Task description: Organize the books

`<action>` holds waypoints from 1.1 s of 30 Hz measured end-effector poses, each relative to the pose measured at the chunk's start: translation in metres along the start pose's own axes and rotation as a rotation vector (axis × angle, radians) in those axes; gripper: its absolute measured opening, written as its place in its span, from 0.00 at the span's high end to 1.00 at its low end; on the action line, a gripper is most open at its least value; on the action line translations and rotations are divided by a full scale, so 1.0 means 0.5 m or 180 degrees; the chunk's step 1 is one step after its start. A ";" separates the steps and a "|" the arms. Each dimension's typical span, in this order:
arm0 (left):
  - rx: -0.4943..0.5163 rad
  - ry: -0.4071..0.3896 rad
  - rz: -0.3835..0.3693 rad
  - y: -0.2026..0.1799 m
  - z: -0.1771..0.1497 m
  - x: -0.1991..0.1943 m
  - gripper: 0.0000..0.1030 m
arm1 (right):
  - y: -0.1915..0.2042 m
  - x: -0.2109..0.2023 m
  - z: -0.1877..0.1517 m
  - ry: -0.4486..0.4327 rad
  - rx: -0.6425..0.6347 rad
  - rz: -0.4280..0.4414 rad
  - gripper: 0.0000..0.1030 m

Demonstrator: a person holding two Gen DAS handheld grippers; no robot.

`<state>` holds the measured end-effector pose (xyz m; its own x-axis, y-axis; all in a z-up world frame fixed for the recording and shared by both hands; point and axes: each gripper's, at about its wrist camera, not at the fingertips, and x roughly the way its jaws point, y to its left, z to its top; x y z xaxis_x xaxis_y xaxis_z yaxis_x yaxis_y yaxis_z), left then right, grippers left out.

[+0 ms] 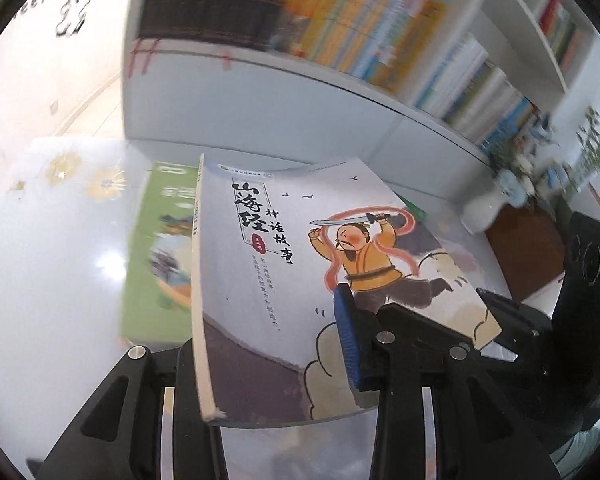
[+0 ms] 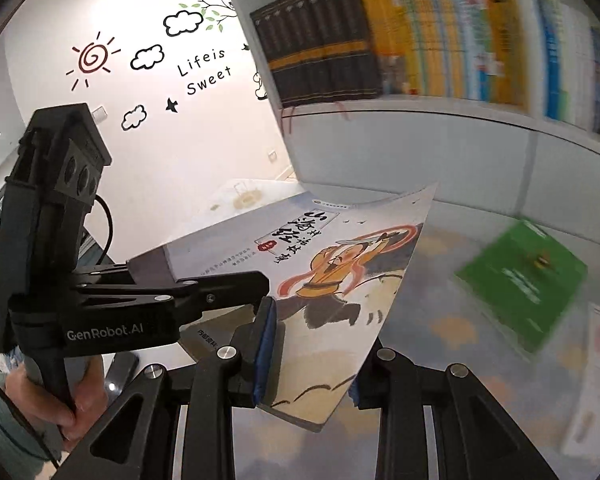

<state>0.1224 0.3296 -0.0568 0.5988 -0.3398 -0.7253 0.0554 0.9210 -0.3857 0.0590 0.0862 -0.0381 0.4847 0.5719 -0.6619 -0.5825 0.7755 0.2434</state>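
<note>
Left wrist view: both your left hand-held gripper (image 1: 276,344) and right hand-held gripper (image 2: 312,356) clamp the grey illustrated paperback book (image 1: 300,264), lifted off the table (image 1: 60,280); green book (image 1: 156,248) lies unshelved; white bookshelf (image 1: 340,92) beyond.

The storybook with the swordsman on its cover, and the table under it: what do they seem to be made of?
Storybook with the swordsman: likely paper with a thin soft cover, since it bows while held.
Table: hard and glossy, perhaps glass over a patterned cloth; it reflects light spots.

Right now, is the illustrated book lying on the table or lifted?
Lifted: the illustrated book is tilted above the table, clamped by the left gripper and right gripper.
</note>
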 end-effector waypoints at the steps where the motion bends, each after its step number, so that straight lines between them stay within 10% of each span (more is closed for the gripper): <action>1: -0.0015 -0.0001 -0.0022 0.018 0.008 0.007 0.68 | 0.010 0.028 0.012 0.0009 0.0004 -0.0012 0.72; 20: -0.0617 0.0258 -0.0247 0.196 -0.010 0.120 0.57 | -0.018 0.296 0.060 0.0649 0.0471 -0.0059 0.70; 25: -0.0811 0.0246 -0.0075 0.227 -0.005 0.092 0.54 | -0.029 0.297 0.039 0.0764 0.0639 0.0035 0.52; 33: -0.0732 0.0139 0.0119 0.216 -0.002 0.026 0.54 | -0.052 0.217 -0.008 0.0907 0.0494 -0.0129 0.48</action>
<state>0.1351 0.4246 -0.1086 0.5616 -0.3186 -0.7636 -0.1528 0.8671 -0.4742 0.1240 0.1271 -0.1192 0.2905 0.4587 -0.8398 -0.4494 0.8402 0.3035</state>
